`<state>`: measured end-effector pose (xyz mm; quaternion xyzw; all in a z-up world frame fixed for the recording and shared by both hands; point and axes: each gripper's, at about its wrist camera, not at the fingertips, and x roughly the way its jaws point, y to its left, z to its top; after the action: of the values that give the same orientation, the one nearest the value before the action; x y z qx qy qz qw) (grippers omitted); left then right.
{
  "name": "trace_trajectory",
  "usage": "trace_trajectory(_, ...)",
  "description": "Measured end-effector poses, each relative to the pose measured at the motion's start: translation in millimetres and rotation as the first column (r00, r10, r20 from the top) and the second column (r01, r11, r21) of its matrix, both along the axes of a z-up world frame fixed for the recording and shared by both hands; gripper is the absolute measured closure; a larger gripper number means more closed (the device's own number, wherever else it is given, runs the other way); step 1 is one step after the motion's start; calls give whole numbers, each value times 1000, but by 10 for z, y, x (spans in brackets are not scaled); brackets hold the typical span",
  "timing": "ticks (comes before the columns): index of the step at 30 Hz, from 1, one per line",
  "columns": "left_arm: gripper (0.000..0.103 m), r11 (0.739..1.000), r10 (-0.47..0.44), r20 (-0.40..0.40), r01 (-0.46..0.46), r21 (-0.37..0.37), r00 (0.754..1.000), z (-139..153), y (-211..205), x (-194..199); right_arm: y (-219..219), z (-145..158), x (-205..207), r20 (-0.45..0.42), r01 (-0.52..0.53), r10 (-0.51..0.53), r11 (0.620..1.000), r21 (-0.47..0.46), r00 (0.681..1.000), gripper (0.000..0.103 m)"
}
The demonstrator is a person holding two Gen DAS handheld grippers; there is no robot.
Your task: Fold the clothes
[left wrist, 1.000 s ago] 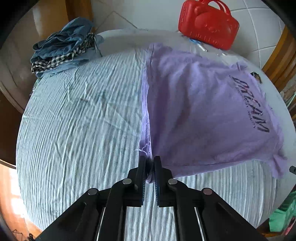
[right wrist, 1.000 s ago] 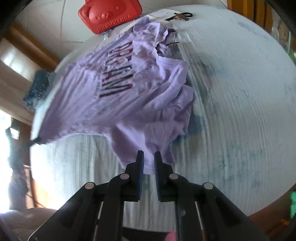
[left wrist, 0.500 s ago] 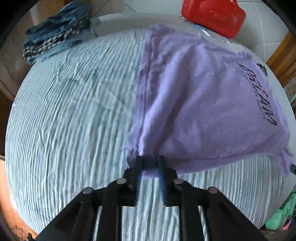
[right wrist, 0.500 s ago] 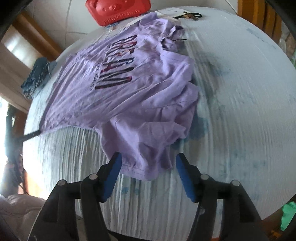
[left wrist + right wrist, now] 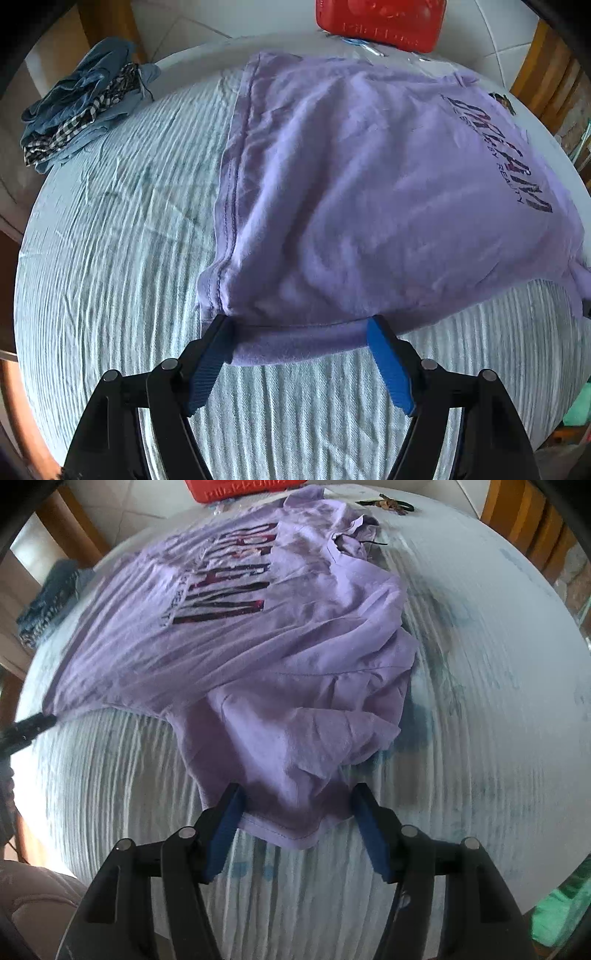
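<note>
A lilac T-shirt [image 5: 369, 192] with dark lettering lies spread on the pale blue striped cloth of the table [image 5: 110, 240]. My left gripper [image 5: 301, 345] is open, its blue pads either side of the shirt's near hem corner, which rests on the cloth. In the right wrist view the same T-shirt [image 5: 258, 635] lies with a rumpled sleeve toward me. My right gripper [image 5: 297, 818] is open with the sleeve's edge lying between its pads. The left gripper's tip [image 5: 29, 727] shows at the far left of that view.
A heap of blue denim and checked clothes [image 5: 81, 110] sits at the table's far left. A red plastic case [image 5: 380, 22] stands at the back. A small dark object [image 5: 388, 504] lies beyond the collar. Wooden chair backs [image 5: 524, 520] ring the table.
Both grippers, shut on the shirt a second ago, have opened wide and let go. The shirt's hem corner and sleeve now rest on the cloth.
</note>
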<state>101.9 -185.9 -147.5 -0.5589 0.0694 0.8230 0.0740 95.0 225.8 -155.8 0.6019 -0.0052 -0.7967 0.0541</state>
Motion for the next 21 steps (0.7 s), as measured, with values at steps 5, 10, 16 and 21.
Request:
trace_trajectory(5,94,999,44,23,-44,-2,999,65,-56,-6,166,16,-29,27,77,-77,997,-9,997,89)
trace_trajectory(10,98,998,57,61,-58,8,996,329,-122,-35,208,323,-94,-21,75,-76,994,-76,997,94)
trace_trajectory(16,98,993,95,78,-100,57,992,569,-142,-500,283,718,-583,-73,43,-52,992,-120,996,94)
trace_trajectory(21,96,994,96,38,-98,55,995,633,-49,-918,390,778,-1119,-111,45,-57,993,-112,992,94)
